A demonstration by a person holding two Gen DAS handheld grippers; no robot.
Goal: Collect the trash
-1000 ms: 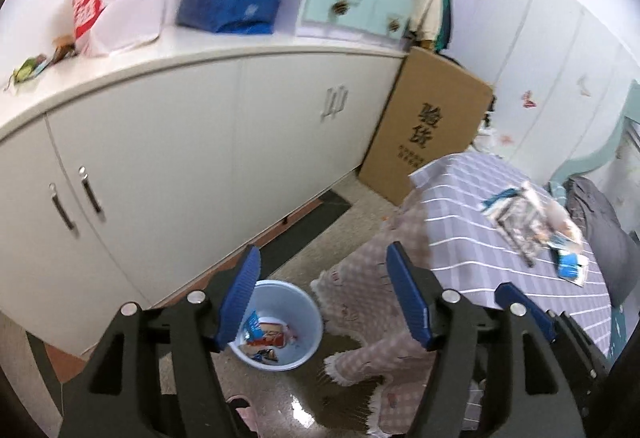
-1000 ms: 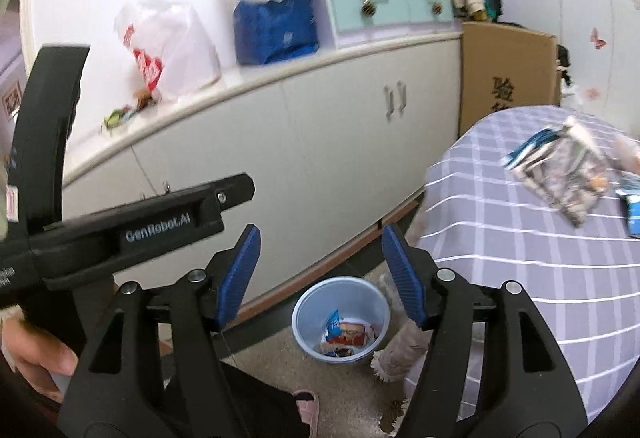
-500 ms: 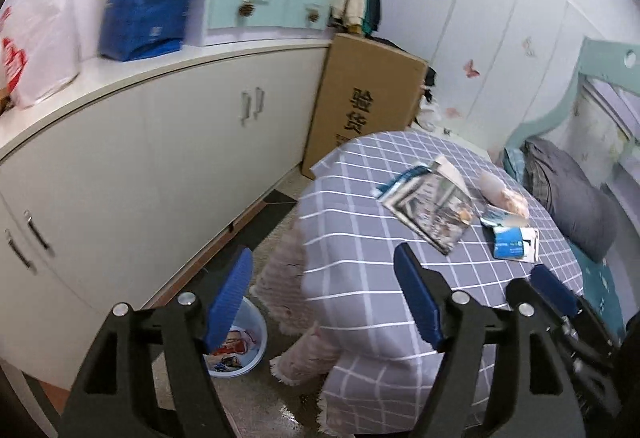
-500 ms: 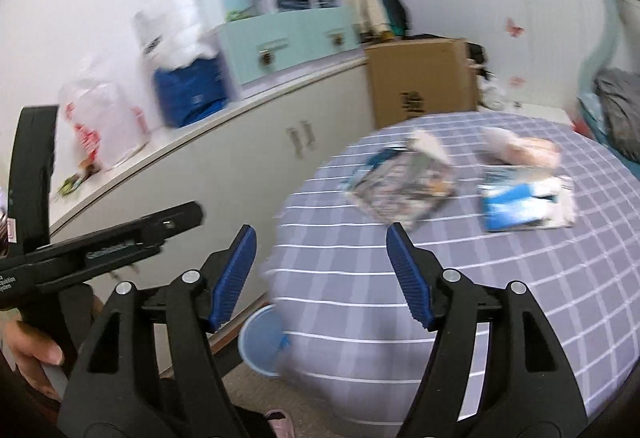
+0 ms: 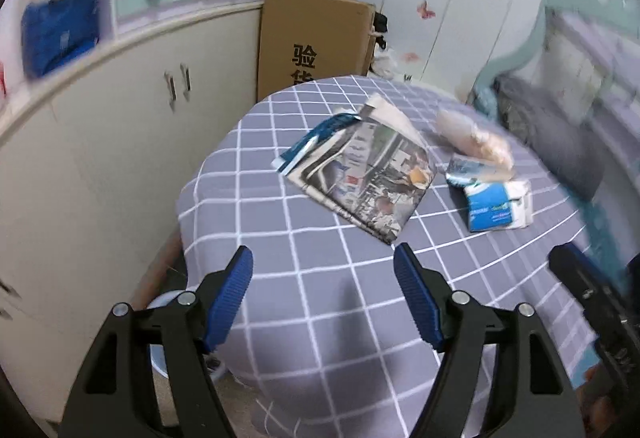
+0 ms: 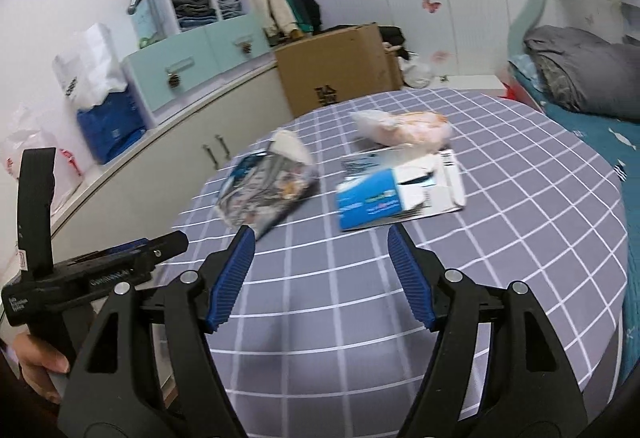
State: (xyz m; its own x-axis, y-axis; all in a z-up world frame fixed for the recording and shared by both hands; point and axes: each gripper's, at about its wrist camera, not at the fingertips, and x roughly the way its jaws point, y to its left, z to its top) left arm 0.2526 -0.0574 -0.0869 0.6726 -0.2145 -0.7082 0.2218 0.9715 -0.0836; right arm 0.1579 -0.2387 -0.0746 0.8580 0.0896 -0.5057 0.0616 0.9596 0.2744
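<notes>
On a round table with a grey checked cloth (image 5: 320, 278) lie a folded newspaper (image 5: 372, 178), a torn blue and white carton (image 5: 496, 202) and a crumpled plastic bag (image 5: 476, 138). They also show in the right wrist view: newspaper (image 6: 264, 190), carton (image 6: 396, 198), bag (image 6: 404, 128). My left gripper (image 5: 323, 274) is open and empty above the table's near edge. My right gripper (image 6: 320, 254) is open and empty, just short of the carton. The rim of a light blue bin (image 5: 162, 308) shows on the floor, left of the table.
White cabinets (image 5: 100, 142) with bags and teal drawers on top run along the left. A cardboard box (image 5: 312, 42) stands behind the table. A bed with grey bedding (image 6: 580, 78) is at the right. The left gripper's body (image 6: 80, 274) shows in the right wrist view.
Both grippers have swung from the bin on the floor up and right to the table. The trash on the cloth is now closer in both views. Both stay open.
</notes>
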